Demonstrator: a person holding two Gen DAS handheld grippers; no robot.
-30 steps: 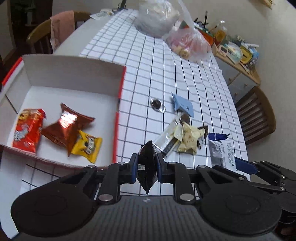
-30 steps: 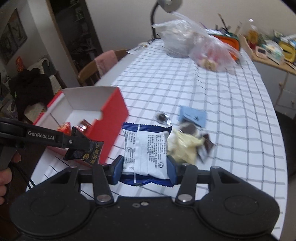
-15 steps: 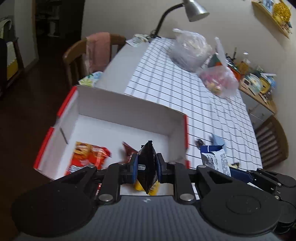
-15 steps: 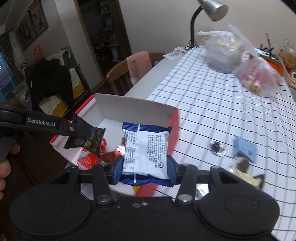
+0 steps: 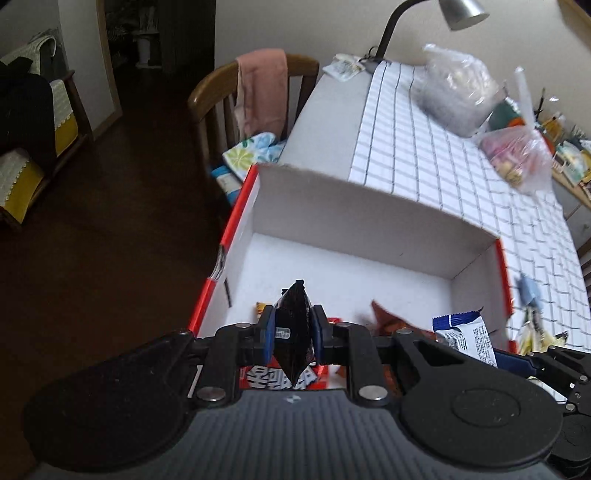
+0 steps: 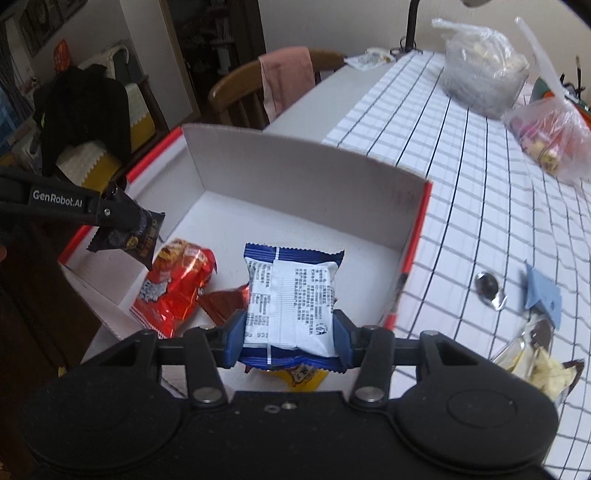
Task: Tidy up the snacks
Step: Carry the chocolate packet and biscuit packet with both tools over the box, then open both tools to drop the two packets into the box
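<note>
While the left claw [image 6: 122, 221] is hanging over the left edge of the red-sided white cardboard box [image 6: 295, 177], it is pinching a small black foil snack packet [image 6: 127, 234] tightly. Inside the box, a red crinkly snack bag [image 6: 173, 284] is lying on the floor. Further right, the right claw [image 6: 290, 338] is gripping a blue-and-white plastic biscuit packet [image 6: 291, 295] above the box, which is sitting on the grid-patterned table [image 6: 480, 206].

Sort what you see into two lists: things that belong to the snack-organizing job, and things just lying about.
Job:
- black packet
- blue-and-white packet
- red packet
- box
- loose snacks

Lying about:
- lamp
- plastic bags
- pink cloth
</note>
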